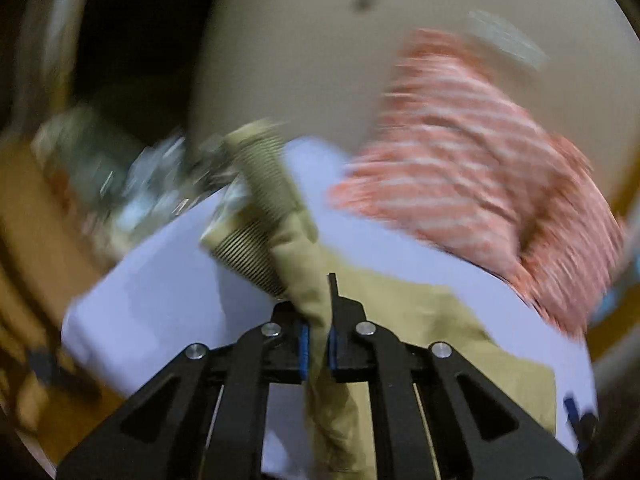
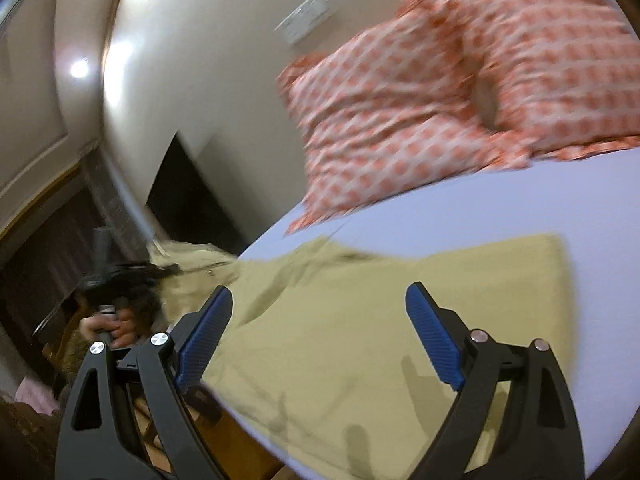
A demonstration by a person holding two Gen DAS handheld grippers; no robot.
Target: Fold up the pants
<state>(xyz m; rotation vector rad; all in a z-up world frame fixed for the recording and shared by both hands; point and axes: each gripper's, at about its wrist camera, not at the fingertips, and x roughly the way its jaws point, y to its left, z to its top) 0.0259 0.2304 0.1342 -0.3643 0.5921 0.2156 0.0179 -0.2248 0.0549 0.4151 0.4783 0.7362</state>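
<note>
Khaki pants lie spread on a lavender bed sheet. In the left wrist view my left gripper is shut on a bunched fold of the pants near the ribbed elastic waistband, lifting it off the sheet. In the right wrist view my right gripper is open and empty, hovering just above the flat part of the pants. The other hand and its gripper show at the left, at the raised end of the pants.
Two orange-and-white patterned pillows lie at the head of the bed; they also show in the left wrist view. A beige wall is behind. The bed's edge drops to a wooden floor on the left.
</note>
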